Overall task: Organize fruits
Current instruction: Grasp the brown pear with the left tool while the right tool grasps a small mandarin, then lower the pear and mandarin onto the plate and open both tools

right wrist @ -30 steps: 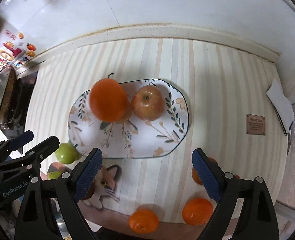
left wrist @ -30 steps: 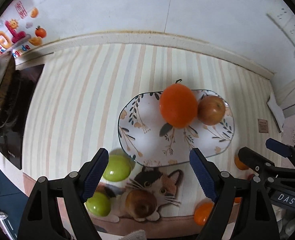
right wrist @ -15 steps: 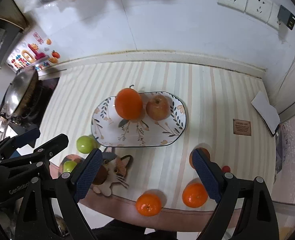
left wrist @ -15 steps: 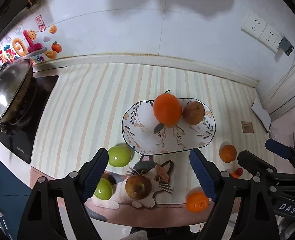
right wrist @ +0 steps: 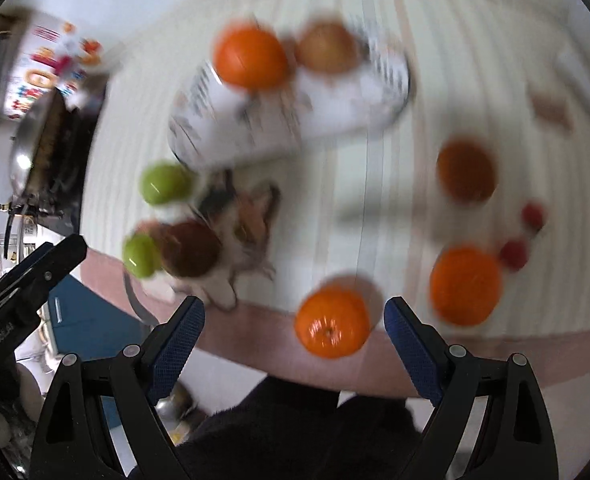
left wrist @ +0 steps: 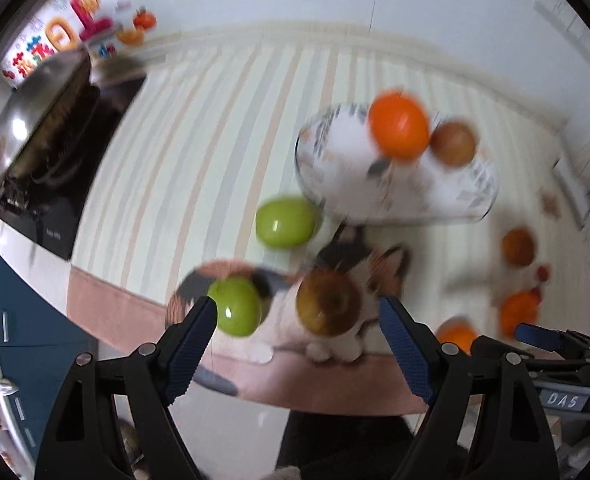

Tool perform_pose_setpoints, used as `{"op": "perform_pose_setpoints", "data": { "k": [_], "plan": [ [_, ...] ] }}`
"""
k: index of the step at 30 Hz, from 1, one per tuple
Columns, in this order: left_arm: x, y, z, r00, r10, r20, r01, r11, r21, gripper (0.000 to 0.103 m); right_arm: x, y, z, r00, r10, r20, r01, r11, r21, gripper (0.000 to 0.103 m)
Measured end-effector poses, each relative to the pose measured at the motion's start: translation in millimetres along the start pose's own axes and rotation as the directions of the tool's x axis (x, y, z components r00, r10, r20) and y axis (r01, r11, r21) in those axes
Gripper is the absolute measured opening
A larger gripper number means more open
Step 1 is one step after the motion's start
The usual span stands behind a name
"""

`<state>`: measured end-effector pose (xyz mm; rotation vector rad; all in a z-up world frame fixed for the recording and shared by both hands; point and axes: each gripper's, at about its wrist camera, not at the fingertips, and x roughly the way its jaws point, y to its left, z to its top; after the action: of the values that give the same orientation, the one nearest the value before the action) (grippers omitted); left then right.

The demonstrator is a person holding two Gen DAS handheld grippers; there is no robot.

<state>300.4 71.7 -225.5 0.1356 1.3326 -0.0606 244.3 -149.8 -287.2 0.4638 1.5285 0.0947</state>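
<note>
Left wrist view: the left gripper [left wrist: 297, 332] hangs above the counter's front edge, jaws spread wide and empty, with a green apple [left wrist: 235, 306] and a brown apple [left wrist: 329, 303] on the cat mat [left wrist: 379, 264] between them. Right gripper [right wrist: 293, 332] hovers likewise, jaws apart, over a tangerine [right wrist: 332, 321]. Beyond, the plate [left wrist: 347, 152] carries an orange [left wrist: 398, 125] and an apple [left wrist: 453, 144], all blurred.

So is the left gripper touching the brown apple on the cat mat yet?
Apart. In the left wrist view the left gripper is wide open, and the brown apple sits between its fingers with mat showing on both sides. The frame is blurred, but the gaps are plain.
</note>
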Motion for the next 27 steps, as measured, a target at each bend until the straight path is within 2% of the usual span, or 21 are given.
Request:
{"op": "perform_pose_setpoints", "data": {
  "k": [2, 4, 11, 12, 24, 26, 27],
  "plan": [
    [19.0, -2.0, -4.0, 0.999, -0.004, -0.049, 0.004, 1.0, 0.01, 0.083, 26.1, -10.8, -3.8, 0.998, 0.013, -0.064, -0.01, 0.999, 0.04, 0.093],
    [37.5, -6.3, -6.1, 0.996, 0.002, -0.091, 0.0, 1.0, 0.021, 0.083, 40.9, -17.4, -7.0, 0.996, 0.003, -0.088, 0.002, 0.998, 0.056, 0.093],
    [79.6, -22.4, 1.2, 0.985, -0.001, -0.175, 0.007, 0.999, 0.034, 0.083, 67.3, -30.0, -14.7, 0.994, -0.017, -0.107, 0.028, 0.995, 0.099, 0.093],
    [83.0, -23.9, 2.3, 0.974, -0.018, -0.226, 0.024, 0.999, 0.023, 0.083, 69.3, -30.2, -14.9, 0.994, -0.017, -0.106, 0.029, 0.994, 0.105, 0.093],
    [124.9, -48.3, 1.8, 0.956, 0.02, -0.291, 0.007, 0.996, 0.091, 0.083, 74.5, -29.4, -16.1, 0.995, -0.03, -0.098, 0.043, 0.991, 0.13, 0.093],
    [127.1, -49.5, -0.5, 0.958, 0.01, -0.286, 0.015, 0.996, 0.085, 0.076, 74.6, -28.6, -16.9, 0.995, -0.039, -0.09, 0.051, 0.99, 0.135, 0.092],
    [129.0, -51.4, -2.8, 0.959, 0.004, -0.284, 0.02, 0.996, 0.082, 0.069, 76.0, -27.4, -18.0, 0.995, -0.045, -0.087, 0.057, 0.989, 0.134, 0.091]
  ]
}}
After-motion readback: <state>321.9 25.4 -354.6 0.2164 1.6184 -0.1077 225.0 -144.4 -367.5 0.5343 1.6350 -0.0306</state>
